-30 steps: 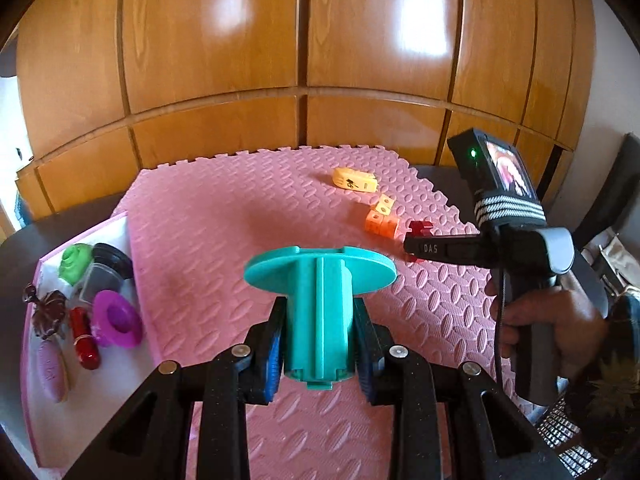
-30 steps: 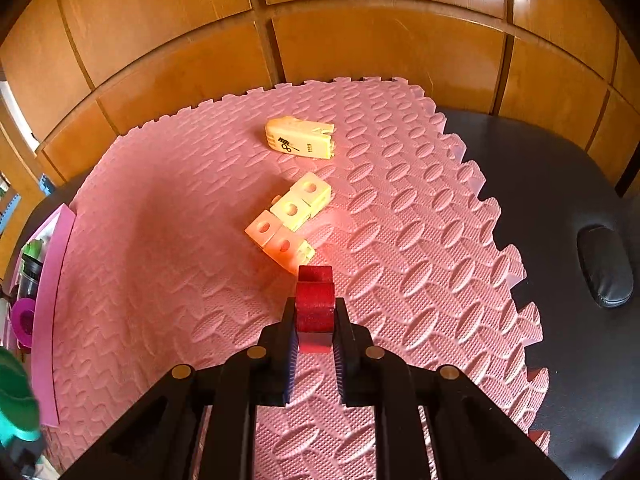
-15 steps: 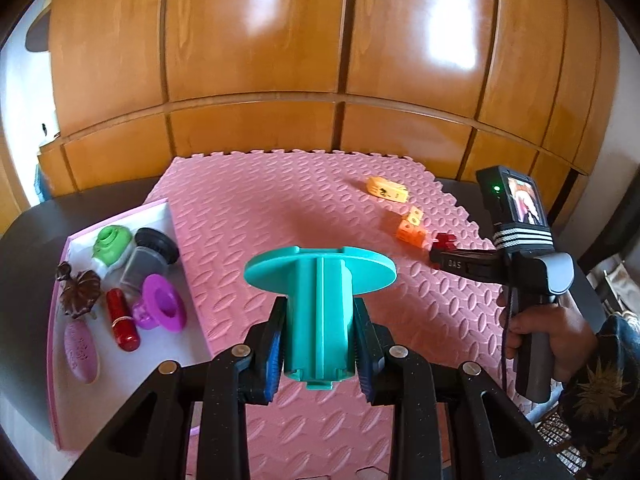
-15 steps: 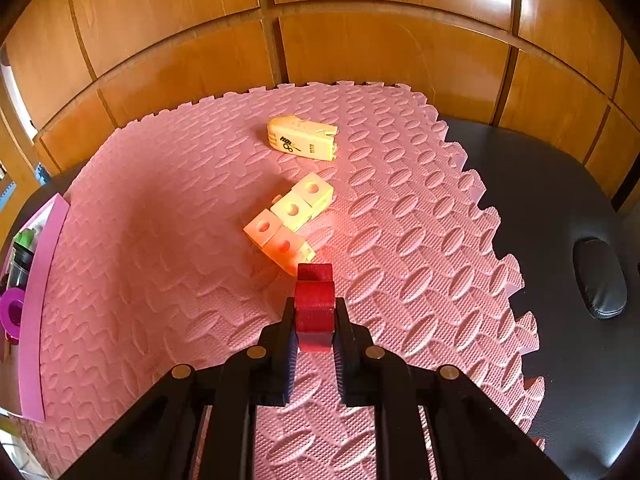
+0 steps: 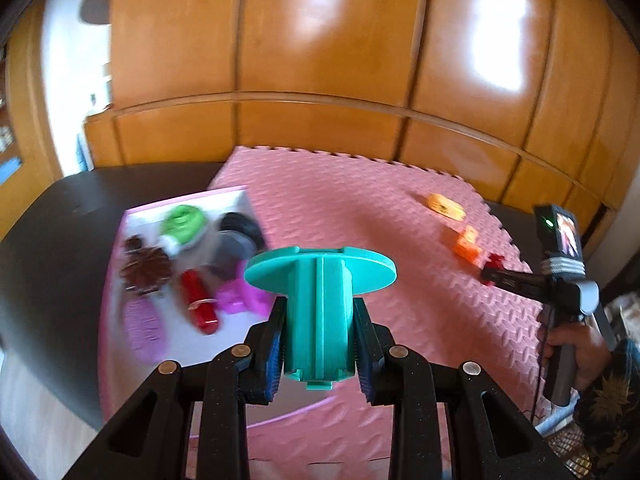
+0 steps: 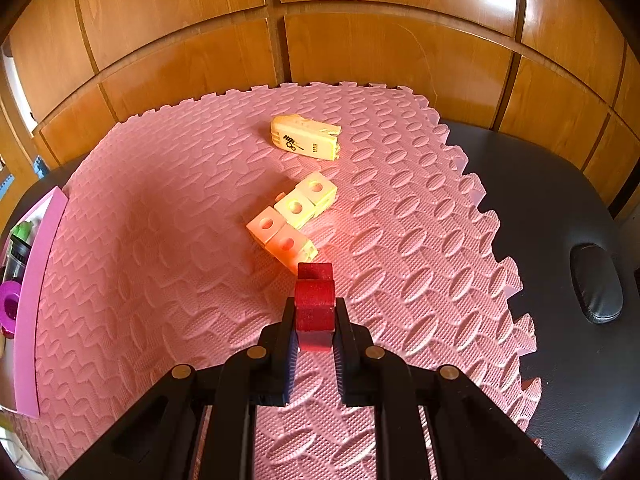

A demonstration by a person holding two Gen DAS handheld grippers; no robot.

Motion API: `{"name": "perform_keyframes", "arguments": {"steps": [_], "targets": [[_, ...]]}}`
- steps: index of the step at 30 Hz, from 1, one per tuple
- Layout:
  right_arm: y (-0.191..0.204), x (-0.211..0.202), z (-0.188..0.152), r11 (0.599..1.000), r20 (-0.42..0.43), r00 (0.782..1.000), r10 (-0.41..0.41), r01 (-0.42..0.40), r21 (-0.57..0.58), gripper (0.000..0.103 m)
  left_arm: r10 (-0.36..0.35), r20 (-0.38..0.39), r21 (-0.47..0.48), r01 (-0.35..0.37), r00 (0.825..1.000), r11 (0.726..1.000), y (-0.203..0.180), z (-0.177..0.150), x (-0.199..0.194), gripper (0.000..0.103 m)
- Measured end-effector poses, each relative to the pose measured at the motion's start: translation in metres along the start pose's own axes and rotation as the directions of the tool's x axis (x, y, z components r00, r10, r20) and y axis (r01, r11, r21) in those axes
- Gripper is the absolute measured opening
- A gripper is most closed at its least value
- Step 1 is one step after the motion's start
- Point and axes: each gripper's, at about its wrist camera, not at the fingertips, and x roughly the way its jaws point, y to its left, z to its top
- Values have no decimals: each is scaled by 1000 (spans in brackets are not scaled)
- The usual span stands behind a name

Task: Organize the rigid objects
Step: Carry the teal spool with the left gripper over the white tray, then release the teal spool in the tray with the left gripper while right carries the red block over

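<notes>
pink foam mat [image 6: 160,280] on dark counter [image 6: 560,208] | my left gripper [image 5: 319,334] pinching teal spool [image 5: 319,300] at its stiff, light stem, above tray [image 5: 116,280] | my right gripper [image 6: 315,330] pinching small hard red block [image 6: 314,306]

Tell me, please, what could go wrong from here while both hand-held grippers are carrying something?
The tray is already crowded, so setting the teal spool down could knock the red cylinder or purple cup. The right hand-held gripper grips the red block near its back end; it might pivot or slip out.
</notes>
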Motion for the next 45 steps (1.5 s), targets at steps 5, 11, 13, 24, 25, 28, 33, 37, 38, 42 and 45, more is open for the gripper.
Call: {"name": "perform_keyframes", "arguments": {"steps": [5,11,13,24,25,28,33,37,38,42,45], "targets": [[2,0,0,1000,-3,1000,0,0,-6,14,67,-40,-92,-70,997,993,52,-11,-3,30],[4,0,0,1000,-4,1000,6,-6,-19,14,138,-117,-165,-157,983,974,93,-36,8,30],[5,0,0,1000,-4,1000,4,-4,-23,14,152,-129,-158,-172,980,972,98,-44,12,30],[5,0,-1,999,-2,1000,-1,1,-35,14,179,-183,-146,-207,967,967,110,-60,39,31],[5,-1,-1,999,-2,1000,-1,1,-36,14,176,-184,-148,-204,967,968,111,-60,39,32],[5,-1,-1,999,-2,1000,-4,4,-36,14,174,-166,-140,-198,971,970,108,-58,34,39],[4,-1,0,999,-2,1000,-12,12,-34,14,190,-119,-115,-204,975,972,101,-53,20,42],[5,-2,-1,999,1,1000,-17,17,-39,14,216,-91,-124,-226,972,966,100,-46,9,43],[5,-2,-1,999,3,1000,-13,13,-41,14,225,-84,-126,-235,971,964,100,-44,6,44],[14,-7,-2,997,23,1000,12,-11,-71,14,244,-56,-131,-250,968,959,97,-36,-4,45],[21,-7,-5,995,23,999,30,-28,-100,14,248,-46,-128,-252,968,959,95,-35,-8,45]]}}
